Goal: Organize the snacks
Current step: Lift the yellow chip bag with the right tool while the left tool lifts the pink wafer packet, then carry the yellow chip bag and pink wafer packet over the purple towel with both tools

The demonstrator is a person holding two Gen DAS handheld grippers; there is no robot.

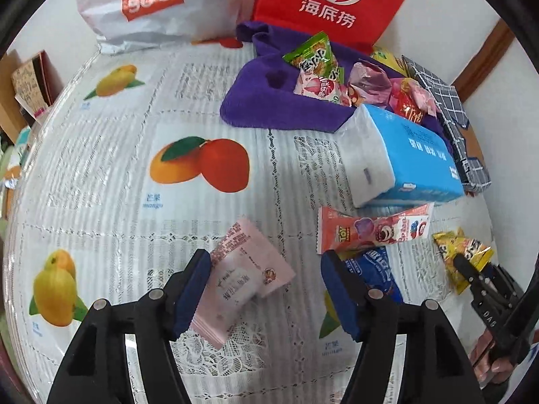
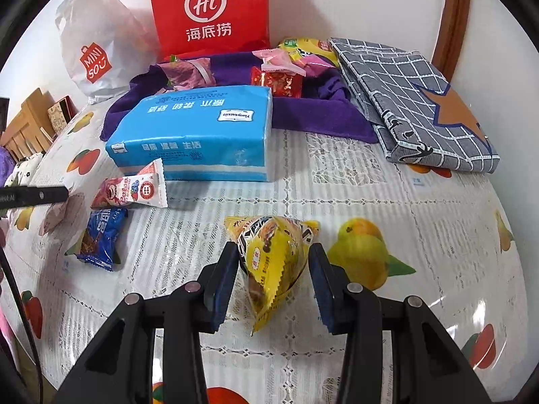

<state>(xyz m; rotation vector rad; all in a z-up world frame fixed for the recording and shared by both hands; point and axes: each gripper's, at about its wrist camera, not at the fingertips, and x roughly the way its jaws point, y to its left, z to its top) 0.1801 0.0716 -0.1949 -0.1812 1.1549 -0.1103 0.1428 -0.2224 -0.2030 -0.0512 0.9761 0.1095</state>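
Right gripper [image 2: 274, 281] straddles yellow snack packet [image 2: 273, 256] on the table [image 2: 387, 195], jaws part open, neither pad clearly gripping yet. Left gripper [image 1: 266, 293] jaws wide, left pad touching pink packet [image 1: 244, 272], nothing held. Close squarely across each packet's middle, not the crimped edge, then carry to snack pile on purple towel [image 2: 320, 114]

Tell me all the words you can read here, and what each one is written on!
"MINI SO" on the white bag.
"Hi" and "海底捞" on the red bag.
"TOY" on the pink snack stick.
"芒果 mango" under the mango picture on the tablecloth.
The blue tissue pack, pink packet, blue packet and yellow packet carry print too small or upside down to read.
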